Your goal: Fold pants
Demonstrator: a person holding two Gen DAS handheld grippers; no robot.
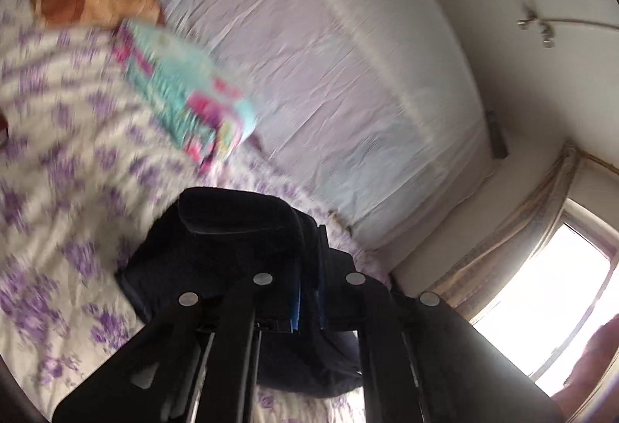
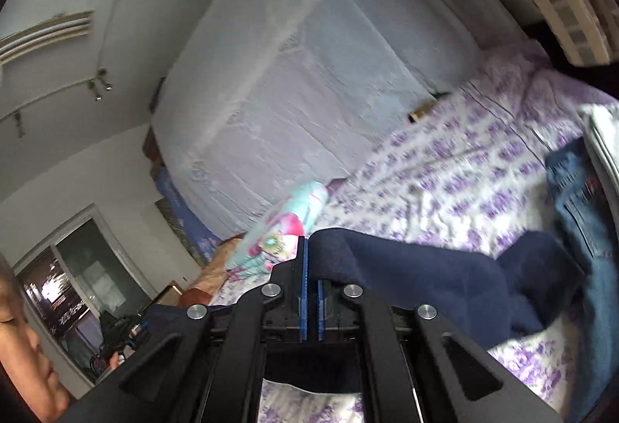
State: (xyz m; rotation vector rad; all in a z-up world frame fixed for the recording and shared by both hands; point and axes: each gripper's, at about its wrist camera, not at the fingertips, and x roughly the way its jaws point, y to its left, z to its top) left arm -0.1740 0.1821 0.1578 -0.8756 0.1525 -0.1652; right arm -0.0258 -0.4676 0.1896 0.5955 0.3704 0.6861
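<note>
Above floral bedspread [image 2: 445, 167], both hand-held grippers pinch navy pants [image 2: 406, 260].

Counted on the bed: one navy pants [image 2: 425, 268], one pair of jeans [image 2: 580, 198], one colourful pillow [image 1: 185, 90], two grippers seen.

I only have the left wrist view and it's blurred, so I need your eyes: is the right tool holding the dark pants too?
Observer: Yes. The right tool is shut on the navy pants, cloth pinched between its blue pads.
Operator: Where does the rest of them go?
Observer: They trail off to the right and rest on the purple-flowered bedspread.
Operator: Anything else lying over there?
Observer: A pair of blue jeans lies at the right edge, beside the navy cloth.
</note>
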